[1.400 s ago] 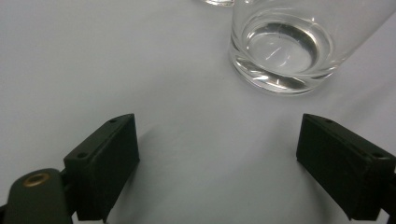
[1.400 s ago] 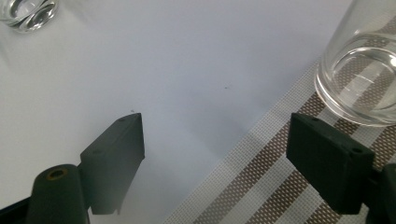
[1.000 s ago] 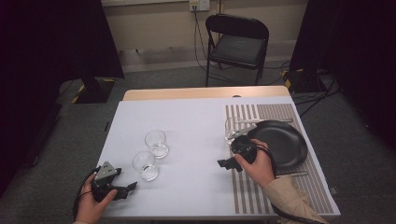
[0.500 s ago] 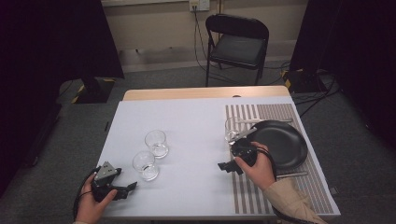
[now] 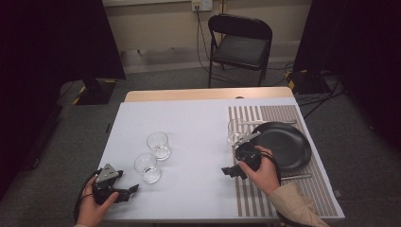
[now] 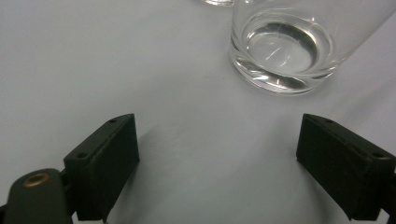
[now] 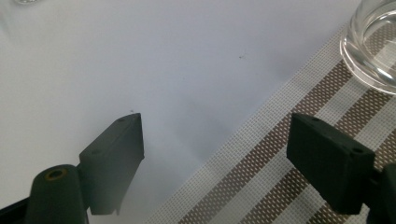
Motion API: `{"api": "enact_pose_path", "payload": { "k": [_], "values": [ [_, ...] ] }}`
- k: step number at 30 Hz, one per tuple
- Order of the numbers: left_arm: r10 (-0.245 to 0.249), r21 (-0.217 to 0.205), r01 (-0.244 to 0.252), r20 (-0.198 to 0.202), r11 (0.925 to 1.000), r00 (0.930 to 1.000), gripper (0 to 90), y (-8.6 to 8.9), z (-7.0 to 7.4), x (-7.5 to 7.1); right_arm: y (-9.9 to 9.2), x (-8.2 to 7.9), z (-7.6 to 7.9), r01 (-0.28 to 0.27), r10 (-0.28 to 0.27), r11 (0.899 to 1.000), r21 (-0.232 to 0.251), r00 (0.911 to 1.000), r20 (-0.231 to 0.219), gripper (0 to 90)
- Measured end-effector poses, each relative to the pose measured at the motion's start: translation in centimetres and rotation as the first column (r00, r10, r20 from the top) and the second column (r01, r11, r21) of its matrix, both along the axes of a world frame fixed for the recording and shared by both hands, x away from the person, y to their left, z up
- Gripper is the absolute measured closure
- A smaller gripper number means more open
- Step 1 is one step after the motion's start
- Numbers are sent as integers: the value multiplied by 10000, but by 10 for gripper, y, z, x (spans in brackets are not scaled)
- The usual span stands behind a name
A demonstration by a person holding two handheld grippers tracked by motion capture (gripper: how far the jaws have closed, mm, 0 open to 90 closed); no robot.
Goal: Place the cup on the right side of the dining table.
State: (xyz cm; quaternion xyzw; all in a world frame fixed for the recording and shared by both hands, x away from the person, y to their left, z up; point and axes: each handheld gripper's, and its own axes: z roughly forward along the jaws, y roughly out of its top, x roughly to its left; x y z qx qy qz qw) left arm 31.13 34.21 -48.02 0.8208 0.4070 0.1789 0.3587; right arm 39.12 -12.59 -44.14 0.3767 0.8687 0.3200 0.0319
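Two clear empty glasses stand left of the table's middle, one farther (image 5: 158,145) and one nearer (image 5: 147,167). My left gripper (image 5: 128,193) rests by the near left corner, open, pointing toward the nearer glass (image 6: 280,51), which stands a little beyond its jaws. Between them lies bare white table; the left gripper (image 6: 217,135) holds nothing. A third glass (image 5: 234,131) stands on the striped placemat (image 5: 265,198), left of a black plate (image 5: 283,145). My right gripper (image 5: 231,171) sits open over the mat's left edge (image 7: 280,158), with that glass (image 7: 373,51) off to its far right. The right gripper (image 7: 215,130) is empty.
A utensil (image 5: 265,122) lies beyond the plate and another (image 5: 295,176) on its near side. A black folding chair (image 5: 241,45) stands past the table's far edge. Bare white tabletop (image 5: 198,142) stretches between the two hands.
The right hand and its gripper have drifted very slightly toward the near edge. The left gripper and the glasses have not moved.
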Motion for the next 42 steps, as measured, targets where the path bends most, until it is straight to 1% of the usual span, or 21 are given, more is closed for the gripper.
{"api": "enact_pose_path", "payload": {
  "k": [1, 2, 15, 22, 26, 28, 42],
  "values": [
    [1, -3, -1, 1, 10000, 10000, 122, 0, 0, 0, 0, 0, -1, -25, 25, 10000, 40, 10000, 49, 178],
    [-1, 0, 1, 3, 10000, 10000, 122, 0, 0, 0, 0, -1, -1, -17, 17, 10000, -22, 10000, 29, 179],
    [-1, -2, 1, -3, 10000, 10000, 122, 0, 0, 0, -5, -3, -7, -53, 53, 10000, -77, 10000, -36, 179],
    [-1, -3, 1, -5, 10000, 10000, 122, 0, 0, 0, -7, -5, -11, -41, 38, 9999, -124, 9998, -184, 178],
    [-2, -3, 2, -3, 10000, 10000, 122, 0, 0, 0, -8, -6, -13, -38, 36, 9999, -130, 9999, -123, 178],
    [-1, -1, 1, -1, 10000, 10000, 122, 0, 0, 0, -8, -6, -14, -58, 55, 9999, -139, 9998, -199, 178],
    [-1, 0, 1, -2, 10000, 10000, 122, 0, 0, 0, -10, -9, -16, -114, 114, 9999, -125, 9999, -32, 176]
  ]
}}
